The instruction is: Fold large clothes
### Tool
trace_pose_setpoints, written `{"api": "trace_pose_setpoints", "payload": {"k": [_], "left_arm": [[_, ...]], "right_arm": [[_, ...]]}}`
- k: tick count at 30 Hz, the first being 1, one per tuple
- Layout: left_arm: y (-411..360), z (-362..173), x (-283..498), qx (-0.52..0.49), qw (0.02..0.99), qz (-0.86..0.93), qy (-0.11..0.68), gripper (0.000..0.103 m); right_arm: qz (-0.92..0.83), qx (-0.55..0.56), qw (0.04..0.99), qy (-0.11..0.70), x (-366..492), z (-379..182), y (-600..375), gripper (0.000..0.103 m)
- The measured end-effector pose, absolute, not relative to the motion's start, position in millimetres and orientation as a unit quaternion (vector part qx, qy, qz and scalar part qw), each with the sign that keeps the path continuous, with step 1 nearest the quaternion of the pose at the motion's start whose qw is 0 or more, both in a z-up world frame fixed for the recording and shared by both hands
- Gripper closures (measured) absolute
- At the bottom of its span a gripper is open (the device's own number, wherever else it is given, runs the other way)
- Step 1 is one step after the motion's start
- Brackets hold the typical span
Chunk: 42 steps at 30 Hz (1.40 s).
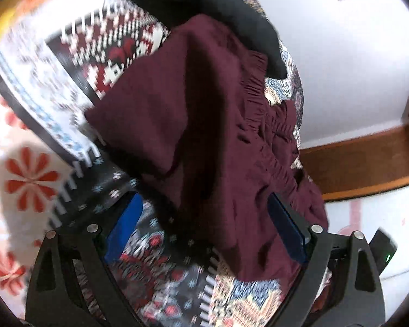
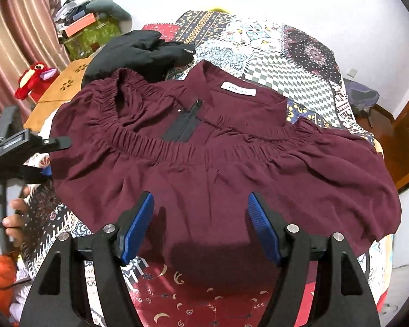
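A maroon garment [image 2: 231, 169] with an elastic waistband, a black zipper and a white label lies spread on a patchwork bedspread [image 2: 286, 54]. My right gripper [image 2: 200, 226] is open just above its near hem, blue pads either side, holding nothing. In the left wrist view the same garment [image 1: 199, 125] runs up the middle, and my left gripper [image 1: 204, 226] is open with the cloth's edge lying between its blue pads. The left gripper also shows at the left edge of the right wrist view [image 2: 45, 158], beside the garment's left side.
A black garment [image 2: 139, 51] lies bunched behind the maroon one. A red plush toy [image 2: 35, 79] and a cluttered green box [image 2: 90, 35] stand at back left. A wooden door [image 2: 406, 147] is at right. White wall and wooden baseboard [image 1: 368, 160] lie past the bed.
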<state>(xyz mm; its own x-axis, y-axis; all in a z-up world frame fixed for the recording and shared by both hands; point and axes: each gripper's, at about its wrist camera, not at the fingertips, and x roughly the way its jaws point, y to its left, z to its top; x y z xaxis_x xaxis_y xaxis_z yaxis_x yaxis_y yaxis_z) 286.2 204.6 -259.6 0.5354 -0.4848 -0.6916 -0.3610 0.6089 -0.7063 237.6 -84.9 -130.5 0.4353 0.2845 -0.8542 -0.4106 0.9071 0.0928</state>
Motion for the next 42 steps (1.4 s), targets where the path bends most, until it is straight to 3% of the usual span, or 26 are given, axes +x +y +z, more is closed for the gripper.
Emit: {"api": "trace_pose_setpoints", "payload": {"k": [9, 11, 13, 15, 23, 28, 35, 42], "left_arm": [[214.2, -283.7, 326.8, -0.511, 0.747, -0.035, 0.424, 0.014], [208.8, -279.3, 330.1, -0.49, 0.753, -0.009, 0.44, 0.035], [206.8, -270.4, 333.2, -0.458, 0.761, 0.009, 0.459, 0.063], [207.3, -254.2, 326.8, -0.458, 0.77, 0.0, 0.445, 0.072], [203.8, -147.7, 275.3, -0.402, 0.85, -0.009, 0.34, 0.075], [215.5, -96.8, 241.3, -0.36, 0.888, 0.016, 0.287, 0.075], [180.8, -85.5, 254.1, -0.308, 0.903, 0.023, 0.298, 0.076], [138.6, -61.9, 276.8, -0.241, 0.924, -0.002, 0.298, 0.075]], "right_arm": [[0.19, -0.026, 0.842, 0.505, 241.8, -133.8, -99.5, 0.035], [0.189, -0.019, 0.838, 0.512, 242.4, -134.8, -101.8, 0.035], [0.192, -0.013, 0.834, 0.517, 243.4, -133.5, -101.6, 0.035], [0.192, -0.002, 0.834, 0.518, 245.1, -129.9, -101.3, 0.035], [0.216, 0.048, 0.831, 0.51, 247.4, -113.4, -72.0, 0.035], [0.28, 0.026, 0.789, 0.546, 233.7, -142.1, -6.6, 0.032], [0.321, 0.01, 0.74, 0.591, 228.1, -188.0, 37.2, 0.029], [0.291, 0.088, 0.776, 0.553, 232.6, -162.5, -52.9, 0.029]]}}
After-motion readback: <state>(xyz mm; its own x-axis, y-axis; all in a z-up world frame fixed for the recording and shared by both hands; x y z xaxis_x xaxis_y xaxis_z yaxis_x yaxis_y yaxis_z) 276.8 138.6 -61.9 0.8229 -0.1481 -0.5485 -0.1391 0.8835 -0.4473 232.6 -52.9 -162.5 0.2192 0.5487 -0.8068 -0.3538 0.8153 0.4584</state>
